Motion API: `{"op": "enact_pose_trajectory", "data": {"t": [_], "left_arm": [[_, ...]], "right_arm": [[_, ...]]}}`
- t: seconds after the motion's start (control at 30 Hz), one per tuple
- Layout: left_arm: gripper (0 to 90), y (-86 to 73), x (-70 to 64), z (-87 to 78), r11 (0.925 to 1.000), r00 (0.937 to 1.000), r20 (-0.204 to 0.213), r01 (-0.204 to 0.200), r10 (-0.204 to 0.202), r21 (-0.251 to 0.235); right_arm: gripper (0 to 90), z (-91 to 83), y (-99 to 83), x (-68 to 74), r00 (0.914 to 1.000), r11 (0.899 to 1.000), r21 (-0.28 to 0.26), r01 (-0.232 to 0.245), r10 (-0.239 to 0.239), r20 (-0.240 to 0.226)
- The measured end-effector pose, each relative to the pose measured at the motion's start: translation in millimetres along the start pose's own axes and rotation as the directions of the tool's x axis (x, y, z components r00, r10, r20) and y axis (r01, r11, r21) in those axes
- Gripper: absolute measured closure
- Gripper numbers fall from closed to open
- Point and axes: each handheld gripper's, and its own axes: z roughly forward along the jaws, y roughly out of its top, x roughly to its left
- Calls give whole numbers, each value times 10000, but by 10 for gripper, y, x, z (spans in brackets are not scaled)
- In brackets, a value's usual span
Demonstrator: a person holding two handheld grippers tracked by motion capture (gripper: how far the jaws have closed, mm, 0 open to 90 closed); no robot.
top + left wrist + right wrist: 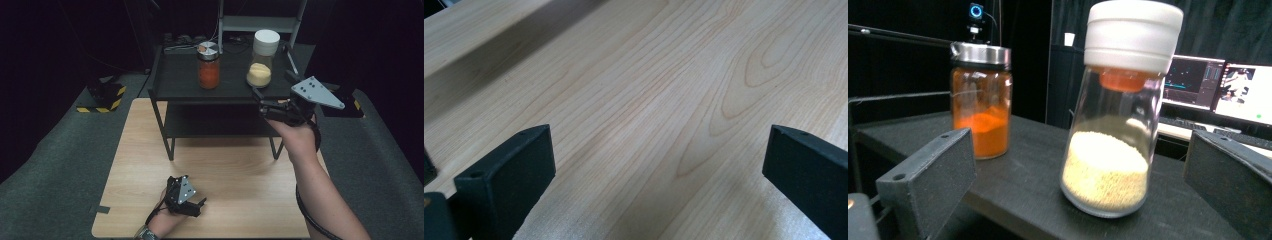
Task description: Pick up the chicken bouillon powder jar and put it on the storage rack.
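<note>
Two jars stand on the top of a black shelf (pixel 175 80). One is a glass jar with a white lid (pixel 262 57) (pixel 1115 115), part full of pale yellow grains. The other is a metal-lidded jar (pixel 208 65) (pixel 980 100) holding orange powder. My right gripper (pixel 272 97) (pixel 1080 185) is held open just in front of the white-lidded jar, jaws wide on either side and apart from it. My left gripper (pixel 192 202) (pixel 659 170) rests open low over the wooden table (pixel 649 100), with nothing between its jaws.
The shelf has a lower level (pixel 215 122) and stands at the far end of the wooden table (pixel 135 165). A black and yellow striped block (pixel 102 97) lies on the grey floor at left. Monitors (pixel 1218 90) glow behind the jars.
</note>
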Motion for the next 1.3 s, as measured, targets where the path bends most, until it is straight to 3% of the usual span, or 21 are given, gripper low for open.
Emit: {"op": "enact_pose_trajectory", "data": {"t": [0.57,1.3], "left_arm": [[8,1,-1,-4,10000,10000,2,-54,54,15],[9,-5,-5,-5,10000,10000,-3,-62,62,-20]], "right_arm": [[0,-238,-333,150,9987,9984,367,441,-431,-265],[0,-450,-865,244,9988,9910,1323,205,-145,-466]]}}
